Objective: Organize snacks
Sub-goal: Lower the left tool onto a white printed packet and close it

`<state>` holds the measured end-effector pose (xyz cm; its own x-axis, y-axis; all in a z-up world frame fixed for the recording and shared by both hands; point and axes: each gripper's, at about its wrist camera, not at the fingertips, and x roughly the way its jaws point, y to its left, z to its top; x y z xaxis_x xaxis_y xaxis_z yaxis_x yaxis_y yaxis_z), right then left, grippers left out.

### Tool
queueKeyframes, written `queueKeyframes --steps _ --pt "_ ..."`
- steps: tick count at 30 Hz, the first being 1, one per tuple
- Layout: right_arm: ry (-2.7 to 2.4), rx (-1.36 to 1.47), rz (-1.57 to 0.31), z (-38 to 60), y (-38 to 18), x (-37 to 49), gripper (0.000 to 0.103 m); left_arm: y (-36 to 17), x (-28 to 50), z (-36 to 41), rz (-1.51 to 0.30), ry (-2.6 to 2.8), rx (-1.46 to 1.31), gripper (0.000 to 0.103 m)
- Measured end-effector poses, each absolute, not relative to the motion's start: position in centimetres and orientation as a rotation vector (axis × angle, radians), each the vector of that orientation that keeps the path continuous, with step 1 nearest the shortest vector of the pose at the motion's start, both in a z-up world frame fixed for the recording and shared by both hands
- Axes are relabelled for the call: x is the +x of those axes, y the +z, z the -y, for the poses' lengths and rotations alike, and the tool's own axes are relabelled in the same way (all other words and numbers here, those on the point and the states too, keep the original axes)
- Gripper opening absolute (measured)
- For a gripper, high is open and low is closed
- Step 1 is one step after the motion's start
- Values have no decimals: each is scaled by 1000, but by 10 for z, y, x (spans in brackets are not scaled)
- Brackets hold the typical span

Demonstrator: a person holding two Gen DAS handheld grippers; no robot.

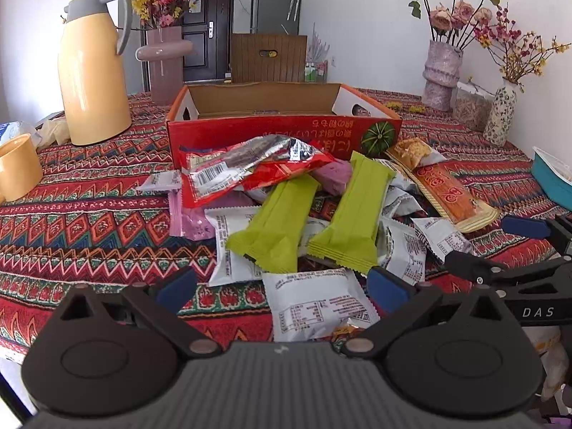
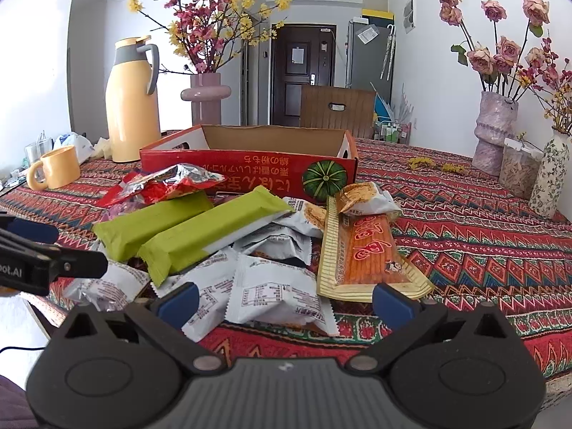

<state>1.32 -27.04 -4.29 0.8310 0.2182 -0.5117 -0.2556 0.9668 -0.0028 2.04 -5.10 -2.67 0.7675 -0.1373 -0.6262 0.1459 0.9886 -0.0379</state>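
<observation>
A pile of snack packets lies on the patterned tablecloth in front of an open red cardboard box (image 1: 279, 132) (image 2: 250, 175), whose inside shows nothing. The pile holds two green bars (image 1: 279, 221) (image 2: 214, 232), a red and silver bag (image 1: 250, 168) (image 2: 171, 182), an orange bar (image 1: 447, 189) (image 2: 368, 250), purple packets (image 1: 189, 218) and several white packets (image 1: 318, 304) (image 2: 275, 293). My left gripper (image 1: 282, 291) is open and empty at the pile's near edge, over a white packet. My right gripper (image 2: 284, 304) is open and empty, also over a white packet.
A yellow thermos (image 1: 93, 71) (image 2: 132, 103) and yellow mug (image 1: 18, 168) (image 2: 57, 168) stand at the left. Vases with flowers (image 1: 441, 71) (image 2: 497, 125) stand at the back right. A teal container (image 1: 552, 178) sits at the right edge. A chair (image 1: 268, 57) stands behind the box.
</observation>
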Motion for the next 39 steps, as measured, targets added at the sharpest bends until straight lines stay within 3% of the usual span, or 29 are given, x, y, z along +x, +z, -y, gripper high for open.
queueKeyframes --steps 15,29,39 --pt "293 -27 -547 290 -57 20 103 -44 40 79 -814 -98 44 102" --pt "302 14 -553 293 -63 20 103 -46 46 82 -851 -74 43 68" --pt "318 18 -560 285 -64 22 103 -44 41 77 -842 -89 28 59"
